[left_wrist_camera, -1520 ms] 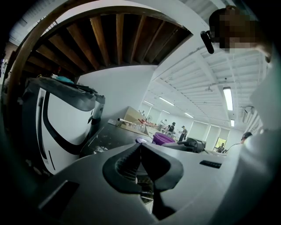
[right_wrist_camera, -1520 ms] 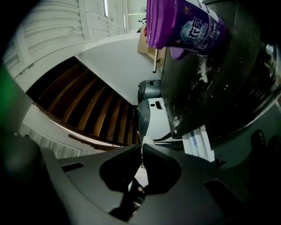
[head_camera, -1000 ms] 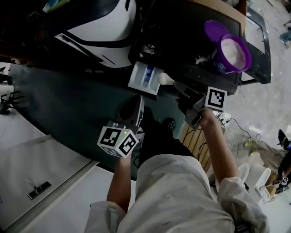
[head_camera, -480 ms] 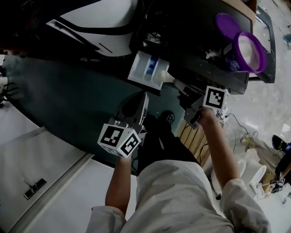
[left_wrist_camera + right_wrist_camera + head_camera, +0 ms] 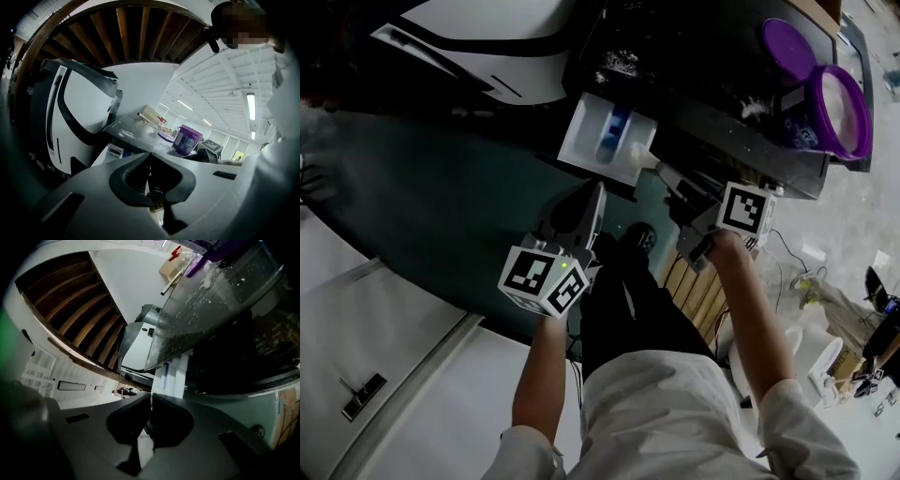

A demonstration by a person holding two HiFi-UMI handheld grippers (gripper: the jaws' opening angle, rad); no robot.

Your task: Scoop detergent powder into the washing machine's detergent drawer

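The detergent drawer [image 5: 586,139], just ahead of the right gripper [image 5: 151,397] with its jaws pressed together, appears drawn further out than a second ago. The left gripper [image 5: 150,155] is held back, closed on nothing, so scooping can be started.

Place: a big test room or lab, not a home.
Washer: a white washer [image 5: 506,37] with its drawer [image 5: 605,141] pulled out.
Top: a dark top [image 5: 703,66] with an open purple tub [image 5: 834,112] and spilled white powder [image 5: 619,61].
Ceiling: white, with long lights [image 5: 251,105] in rows.
Floor: pale, with loose cables [image 5: 797,272] and wooden slats [image 5: 694,291].
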